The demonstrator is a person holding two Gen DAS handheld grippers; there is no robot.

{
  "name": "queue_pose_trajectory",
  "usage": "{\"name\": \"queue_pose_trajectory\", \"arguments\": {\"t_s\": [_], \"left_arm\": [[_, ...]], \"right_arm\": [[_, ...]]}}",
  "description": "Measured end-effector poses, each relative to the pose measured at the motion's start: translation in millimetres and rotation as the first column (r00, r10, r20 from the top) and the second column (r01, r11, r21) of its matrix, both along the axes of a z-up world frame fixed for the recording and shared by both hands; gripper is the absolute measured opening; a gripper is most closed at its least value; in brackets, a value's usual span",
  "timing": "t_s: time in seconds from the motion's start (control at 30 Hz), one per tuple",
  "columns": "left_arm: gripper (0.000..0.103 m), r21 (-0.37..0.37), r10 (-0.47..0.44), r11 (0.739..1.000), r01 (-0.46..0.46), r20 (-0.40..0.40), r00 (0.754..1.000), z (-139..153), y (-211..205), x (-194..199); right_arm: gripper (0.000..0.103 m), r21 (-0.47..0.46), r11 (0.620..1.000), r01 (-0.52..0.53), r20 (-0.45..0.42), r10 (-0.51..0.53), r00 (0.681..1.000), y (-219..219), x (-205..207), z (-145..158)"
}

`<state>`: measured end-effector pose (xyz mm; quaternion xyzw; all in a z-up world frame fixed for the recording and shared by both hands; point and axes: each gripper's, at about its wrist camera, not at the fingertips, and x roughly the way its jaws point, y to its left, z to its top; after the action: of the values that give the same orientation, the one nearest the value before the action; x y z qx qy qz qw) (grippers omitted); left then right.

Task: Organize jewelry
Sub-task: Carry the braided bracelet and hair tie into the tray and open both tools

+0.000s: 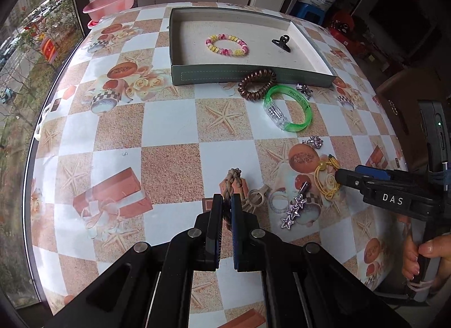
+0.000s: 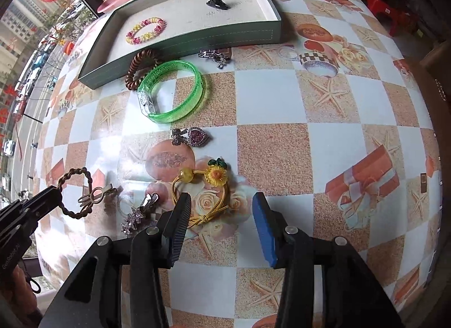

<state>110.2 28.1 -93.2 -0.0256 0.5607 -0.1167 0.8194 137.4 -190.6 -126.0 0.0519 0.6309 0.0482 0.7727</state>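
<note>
My left gripper (image 1: pixel 227 201) is shut on a braided brown hair tie (image 1: pixel 232 180), whose loop sticks out past the fingertips; the right wrist view shows that loop (image 2: pixel 76 192) at the left. My right gripper (image 2: pixel 221 204) stands open, pointing down over a yellow hair tie with a sunflower (image 2: pixel 203 195), and its pads do not touch it. A green tray (image 1: pixel 225 77) at the back holds a pink-and-yellow bead bracelet (image 1: pixel 227 45) and a black clip (image 1: pixel 282 41).
On the checked tablecloth lie a brown spiral tie (image 1: pixel 256 84), a green bangle (image 1: pixel 287 108), a silver piece (image 1: pixel 304 90), a heart brooch (image 2: pixel 194 136), a star clip (image 1: pixel 294 211) and a beige clip (image 1: pixel 255 196). A pink basin (image 1: pixel 111 3) sits at the far left edge.
</note>
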Motion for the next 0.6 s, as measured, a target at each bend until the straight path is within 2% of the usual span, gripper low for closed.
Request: {"name": "queue_pose_trajectory", "arguments": {"t_s": [0.1,0.13,0.23,0.27,0.3,0.33,0.47,0.6], "left_arm": [[0.018,0.065,-0.043,0.997,0.039,0.060,0.997,7.9,-5.8,-5.7],[0.018,0.073,-0.055,0.996,0.050,0.070,0.996,9.4,-7.4,-6.9],[0.018,0.064,-0.068,0.996,0.063,0.075,0.995,12.0,-9.1,-8.5],[0.018,0.062,-0.067,0.996,0.062,0.077,0.995,12.7,-9.2,-9.2],[0.018,0.059,-0.066,0.996,0.061,0.077,0.995,13.2,-8.9,-9.5],[0.019,0.054,-0.063,0.997,0.059,0.077,0.995,13.5,-8.5,-10.6],[0.018,0.040,-0.046,0.998,0.043,0.071,0.996,15.3,-4.0,-12.5],[0.018,0.048,-0.036,0.998,0.031,0.101,0.994,24.0,1.2,-15.8]], "right_arm": [[0.057,-0.042,0.998,-0.042,0.000,0.042,0.999,8.0,5.4,-4.5],[0.057,-0.055,0.997,-0.055,-0.003,0.055,0.998,10.3,7.0,-7.3],[0.048,-0.086,0.991,-0.099,-0.014,0.098,0.995,20.2,12.5,-15.7],[0.043,-0.109,0.988,-0.110,0.000,0.111,0.994,23.5,12.7,-15.6],[0.028,-0.129,0.984,-0.123,0.005,0.125,0.992,27.0,12.9,-15.8],[0.018,-0.134,0.982,-0.130,0.011,0.132,0.991,29.2,12.9,-15.2],[0.018,-0.093,0.992,-0.085,0.009,0.086,0.996,22.4,10.4,-11.2],[0.018,-0.020,1.000,-0.013,0.011,0.013,1.000,5.7,4.7,-2.1]]}}
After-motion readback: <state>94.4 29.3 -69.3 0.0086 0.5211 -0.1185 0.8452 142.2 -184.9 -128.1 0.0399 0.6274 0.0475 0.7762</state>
